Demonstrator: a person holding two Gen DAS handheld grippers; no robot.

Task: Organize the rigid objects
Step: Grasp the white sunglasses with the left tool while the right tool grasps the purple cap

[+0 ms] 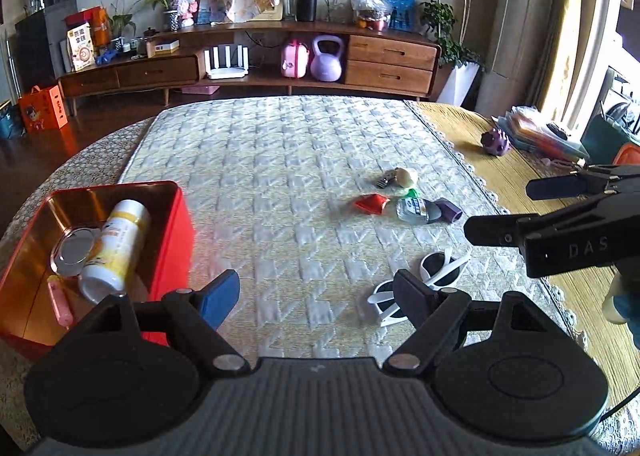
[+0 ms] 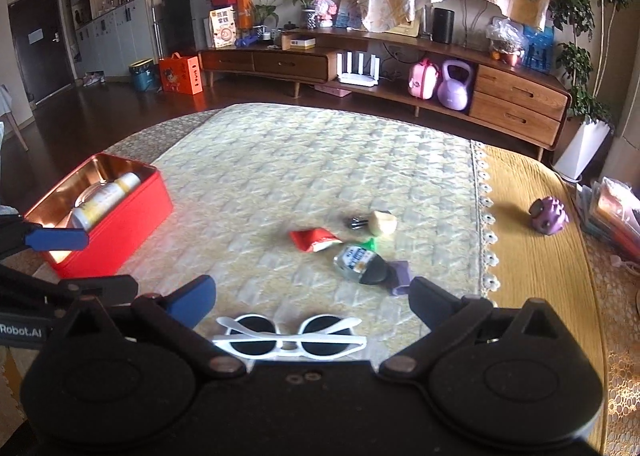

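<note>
A red tin box (image 1: 168,252) (image 2: 132,224) stands at the left on the quilted mat; in it lie a white-yellow bottle (image 1: 116,248), a round metal lid (image 1: 74,252) and a pink tube (image 1: 60,304). White sunglasses (image 2: 288,340) (image 1: 436,272) lie folded on the mat just in front of my open, empty right gripper (image 2: 312,300). My left gripper (image 1: 316,292) is open and empty beside the box. Farther out lie a red packet (image 2: 314,238), a small clear bottle (image 2: 356,260), a purple piece (image 2: 400,276), keys (image 2: 356,222) and a pale lump (image 2: 382,222).
A purple toy (image 2: 548,214) sits on the yellow cloth at the right, near a stack of plastic folders (image 2: 616,212). A wooden TV cabinet (image 2: 516,104) stands beyond the table. The right gripper shows in the left wrist view (image 1: 500,212).
</note>
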